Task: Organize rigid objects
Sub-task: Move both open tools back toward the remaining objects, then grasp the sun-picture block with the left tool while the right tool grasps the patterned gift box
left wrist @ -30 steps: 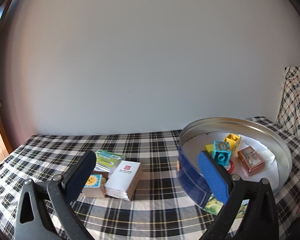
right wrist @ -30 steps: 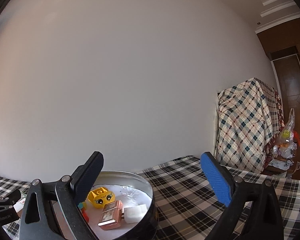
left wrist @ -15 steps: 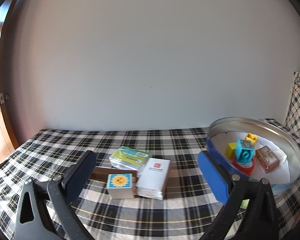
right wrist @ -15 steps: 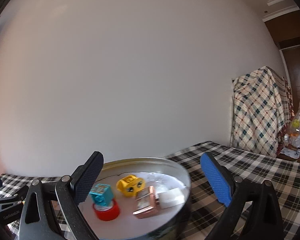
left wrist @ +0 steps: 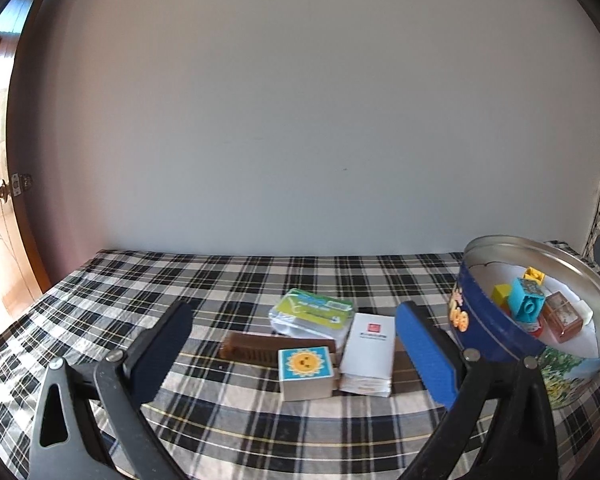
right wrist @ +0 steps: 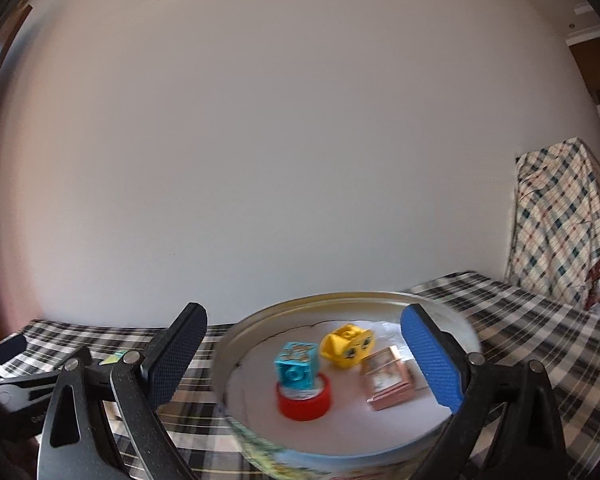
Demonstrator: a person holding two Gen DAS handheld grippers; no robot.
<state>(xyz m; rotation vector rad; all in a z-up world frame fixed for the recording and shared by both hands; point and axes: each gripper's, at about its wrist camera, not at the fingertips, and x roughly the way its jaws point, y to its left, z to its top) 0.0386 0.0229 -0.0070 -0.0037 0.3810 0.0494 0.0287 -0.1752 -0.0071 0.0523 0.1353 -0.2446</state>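
On the plaid-covered desk (left wrist: pixel 236 280), left wrist view: left hand-held gripper (left wrist: pixel 292 350) hovers with jaws spread wide, nothing between them. Ahead of it a cluster of loose items — sunflower block (left wrist: pixel 306 368) nearest, white box (left wrist: pixel 368 346) touching its right side, brown bar (left wrist: pixel 260 348) lying flat behind the block, green-labelled packet (left wrist: pixel 314 312) at the back, resting partly on the bar and the white box.

Round tin (left wrist: pixel 488 332) sits to the right of the cluster, blue-walled, metal rim, white liner. Inside: teal block (left wrist: pixel 526 304), yellow block (left wrist: pixel 502 294), a second yellow piece further back, copper-coloured box (left wrist: pixel 562 316).

Right wrist view, somewhat blurred: right hand-held gripper (right wrist: pixel 300 364) likewise wide open and holding nothing, poised above the tin (right wrist: pixel 236 336). Teal block (right wrist: pixel 298 366) stands on a red lid (right wrist: pixel 304 400); yellow face block (right wrist: pixel 348 344) just beside it, copper box (right wrist: pixel 388 376) near the right finger — all inside the tin.
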